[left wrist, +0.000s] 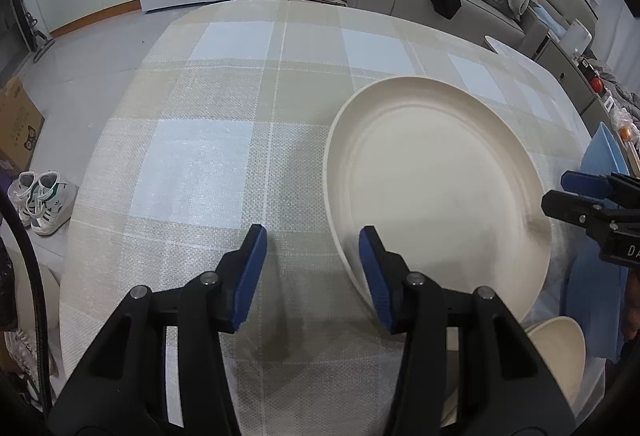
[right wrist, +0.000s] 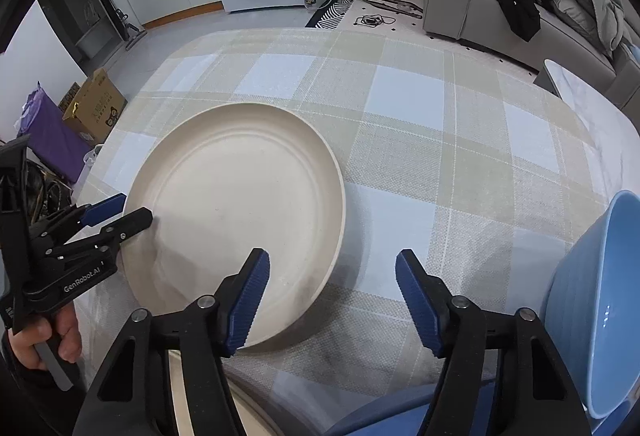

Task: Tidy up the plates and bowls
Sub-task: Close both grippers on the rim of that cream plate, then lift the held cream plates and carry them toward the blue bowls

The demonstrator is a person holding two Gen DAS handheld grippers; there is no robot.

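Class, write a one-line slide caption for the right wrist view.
Open right gripper above checked tablecloth, beside cream plate; blue bowl at right.

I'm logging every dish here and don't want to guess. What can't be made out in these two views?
- Blue bowl: cut off by the right wrist frame edge, contents unseen.
- Cream bowl: left wrist view, partly behind the left claw.
- Cream dish at the bottom of the right wrist view: mostly hidden by the right claw.
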